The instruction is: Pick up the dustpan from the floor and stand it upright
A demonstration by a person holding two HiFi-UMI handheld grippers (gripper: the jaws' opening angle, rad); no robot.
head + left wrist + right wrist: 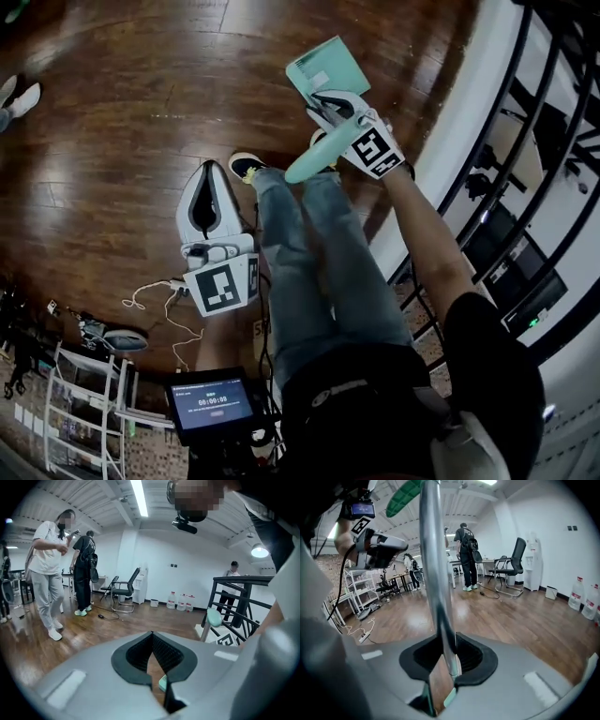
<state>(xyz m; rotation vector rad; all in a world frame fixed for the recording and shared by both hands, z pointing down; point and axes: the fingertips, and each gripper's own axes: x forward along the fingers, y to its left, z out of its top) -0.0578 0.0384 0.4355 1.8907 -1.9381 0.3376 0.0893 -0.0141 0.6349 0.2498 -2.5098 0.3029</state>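
Left tongs (208,169): tips pressed together, nothing between them. They hang at about 9 o'clock of the person's legs (309,253), nose toward the wooden floor (112,141). Judged to be kept aside so the other hand can work alone. Right tongs (323,101), at about 1 o'clock of the legs: pinching the dustpan's metal shaft (436,573), one pad on each side of the tube, close to the pan end. The dustpan (328,67) is off the floor, carried in the air. From the head view, its teal pan sits just beyond the tong tips at 11 o'clock, and the teal handle grip (317,161) trails at 7 o'clock, back toward the person's body. In the right gripper view the shaft runs up to 12 o'clock. Holding near the pan probably keeps the heavy end close to the tongs. It is not yet standing: the pan must go down to the floor with the handle on top. Black railing (525,187) lies at 3 o'clock, well apart.
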